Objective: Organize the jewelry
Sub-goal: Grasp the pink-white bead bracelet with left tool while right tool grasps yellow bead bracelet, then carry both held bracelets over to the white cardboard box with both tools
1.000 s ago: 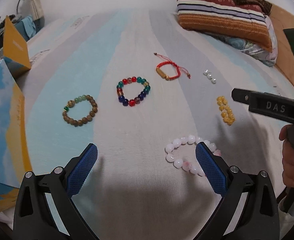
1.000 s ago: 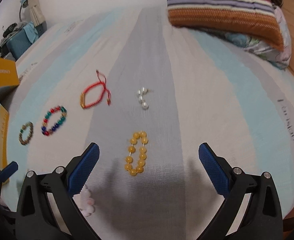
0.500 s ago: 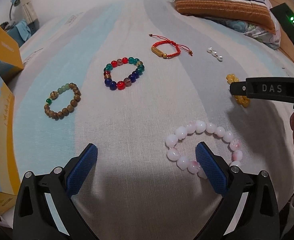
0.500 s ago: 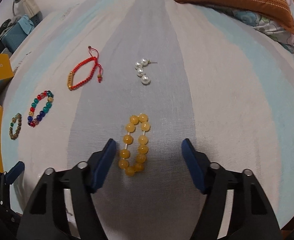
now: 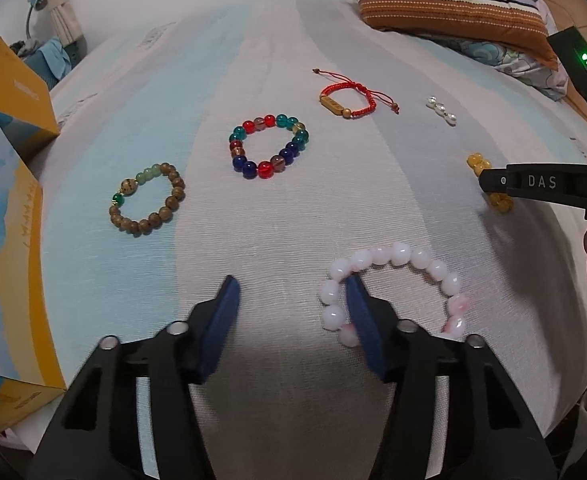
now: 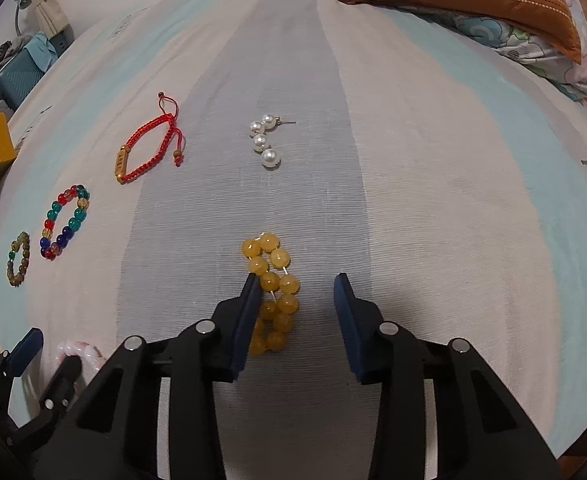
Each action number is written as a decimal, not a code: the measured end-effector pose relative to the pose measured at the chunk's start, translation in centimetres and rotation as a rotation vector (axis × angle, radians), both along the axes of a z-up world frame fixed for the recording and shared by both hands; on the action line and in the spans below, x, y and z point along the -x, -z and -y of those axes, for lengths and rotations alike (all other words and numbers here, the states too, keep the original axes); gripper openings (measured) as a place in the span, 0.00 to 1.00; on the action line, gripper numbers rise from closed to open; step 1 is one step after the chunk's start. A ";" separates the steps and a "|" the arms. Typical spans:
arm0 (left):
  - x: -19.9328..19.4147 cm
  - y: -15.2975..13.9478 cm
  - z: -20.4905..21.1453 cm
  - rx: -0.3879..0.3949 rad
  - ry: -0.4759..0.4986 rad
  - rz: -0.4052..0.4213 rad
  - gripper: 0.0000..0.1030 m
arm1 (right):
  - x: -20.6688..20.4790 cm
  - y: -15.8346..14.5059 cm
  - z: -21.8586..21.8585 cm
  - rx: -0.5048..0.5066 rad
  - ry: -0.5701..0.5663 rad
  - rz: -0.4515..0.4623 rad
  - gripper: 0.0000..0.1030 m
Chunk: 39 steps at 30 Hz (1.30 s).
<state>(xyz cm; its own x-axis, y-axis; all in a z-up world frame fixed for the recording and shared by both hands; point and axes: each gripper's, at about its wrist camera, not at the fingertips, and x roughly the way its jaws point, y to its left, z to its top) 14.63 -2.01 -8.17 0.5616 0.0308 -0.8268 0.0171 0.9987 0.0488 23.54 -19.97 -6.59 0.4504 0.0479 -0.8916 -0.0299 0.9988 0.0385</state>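
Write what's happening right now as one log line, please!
left gripper: closing, one finger inside pink bead bracelet | right gripper: closing around yellow bead bracelet | both bracelets on bed

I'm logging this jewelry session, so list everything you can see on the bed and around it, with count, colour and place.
pink bracelet: one, pale pink, near centre, a left pad inside its loop
yellow bracelet: one, amber, between the right pads
wooden bracelet: one, brown and green, left
glass bracelet: one, red, blue, teal, middle
cord bracelet: one, red with gold bar, far middle
pearl earring: one, white, far right
pillow: one, striped, far right
boxes: two, yellow and blue, left edge
sheet: one, pastel stripes, underneath
left hand-held gripper: one, black, blue pads, closing
right hand-held gripper: one, black, blue pads, closing
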 end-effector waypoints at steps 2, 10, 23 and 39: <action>0.0 -0.1 -0.2 0.000 -0.001 -0.001 0.37 | -0.1 0.0 0.1 -0.003 0.004 -0.001 0.29; 0.4 -0.6 -0.5 -0.015 0.037 0.004 0.10 | -0.2 -0.1 0.2 0.001 0.008 0.002 0.09; 1.0 -2.4 -1.1 0.017 0.030 0.050 0.10 | 1.3 -1.9 0.5 -0.023 0.003 0.078 0.09; 1.7 -5.2 -1.7 0.044 0.017 0.062 0.10 | 3.0 -4.6 0.6 -0.020 -0.011 0.119 0.09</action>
